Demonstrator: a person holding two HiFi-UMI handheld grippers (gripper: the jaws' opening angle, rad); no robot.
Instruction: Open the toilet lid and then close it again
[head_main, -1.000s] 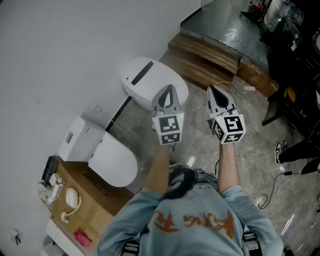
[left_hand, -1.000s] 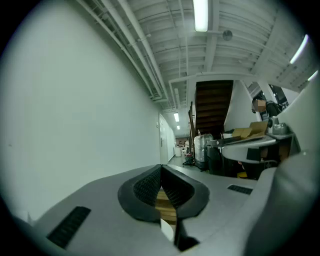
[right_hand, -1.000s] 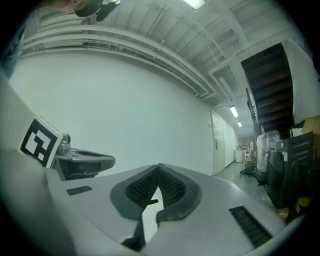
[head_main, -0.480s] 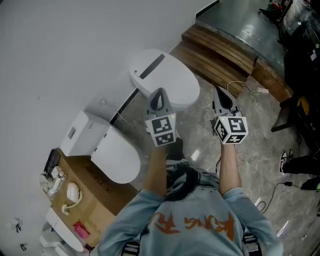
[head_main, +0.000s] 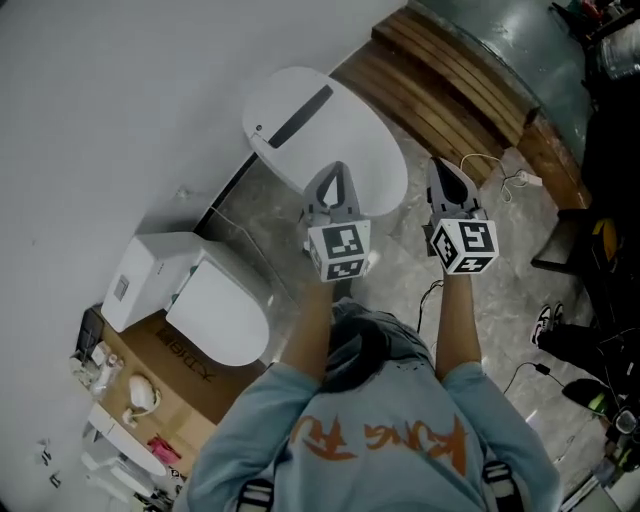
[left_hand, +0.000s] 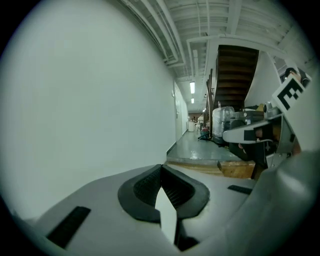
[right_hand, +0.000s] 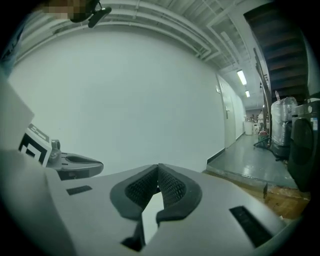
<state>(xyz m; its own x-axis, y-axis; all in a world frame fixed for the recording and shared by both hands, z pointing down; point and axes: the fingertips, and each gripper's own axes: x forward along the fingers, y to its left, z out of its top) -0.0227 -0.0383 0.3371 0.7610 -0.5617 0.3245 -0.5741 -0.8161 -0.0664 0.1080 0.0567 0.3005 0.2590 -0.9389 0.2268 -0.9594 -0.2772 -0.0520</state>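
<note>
White toilet (head_main: 330, 140) by the wall has its lid down.

Looks like a warehouse hall: a white oval toilet (head_main: 330, 140) sits on bare grey floor (head_main: 400, 275), a brown cardboard box (head_main: 190, 365) nearby. Exposed ceiling pipes (left_hand: 165, 35) run overhead.

Head view: the closed white oval plastic toilet lid (head_main: 350, 150) now looms larger than a second ago. Left gripper (head_main: 334, 170) has come forward and down over the lid's near edge. Right gripper (head_main: 441, 166) likewise, now just beside the right rim.
</note>
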